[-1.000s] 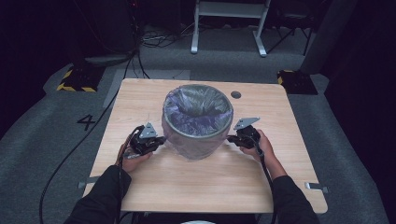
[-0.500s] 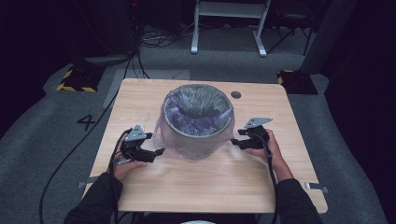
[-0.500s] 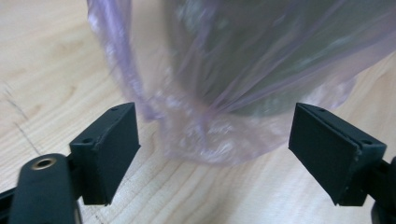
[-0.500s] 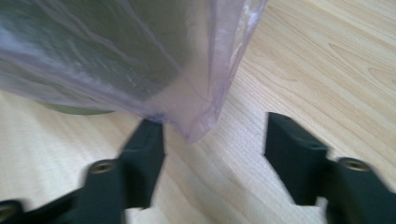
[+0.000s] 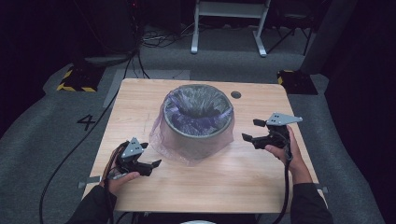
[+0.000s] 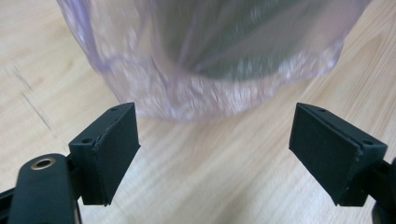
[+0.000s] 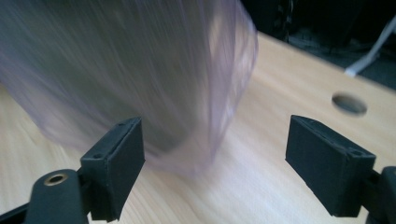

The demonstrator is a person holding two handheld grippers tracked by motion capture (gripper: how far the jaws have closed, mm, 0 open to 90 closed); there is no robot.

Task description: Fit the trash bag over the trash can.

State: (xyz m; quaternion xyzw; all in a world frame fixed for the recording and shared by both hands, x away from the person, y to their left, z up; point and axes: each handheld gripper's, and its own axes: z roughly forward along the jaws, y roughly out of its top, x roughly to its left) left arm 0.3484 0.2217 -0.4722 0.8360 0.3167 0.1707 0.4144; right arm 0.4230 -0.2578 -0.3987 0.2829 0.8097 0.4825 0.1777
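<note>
Nearest the person, the left gripper (image 5: 150,164) sits low over the table (image 5: 243,177), just off the near-left foot of the bin (image 5: 198,122). Its jaws stand wide apart and hold nothing; in the left gripper view the bare wood lies between the pads (image 6: 114,149), and the loose hem of the clear bag (image 6: 205,100) hangs just beyond them, not touching.

Farther back and at the bin's right flank, the right gripper (image 5: 253,131) is raised above the tabletop, its jaws pointing toward the bin wall. They have just been opening and now stand well apart with nothing between them; in the right gripper view, the bag's draped skirt (image 7: 205,121) falls past the inner pad (image 7: 126,154), blurred, so contact cannot be judged there.

Beyond both, the bin stands upright at the table's middle, its axis vertical, mouth up, with the bag lining it and folded out over the rim (image 5: 224,126).

Relation governing the next move: the bin lies between the two grippers, the left one nearer its base, the right one nearer its rim.
</note>
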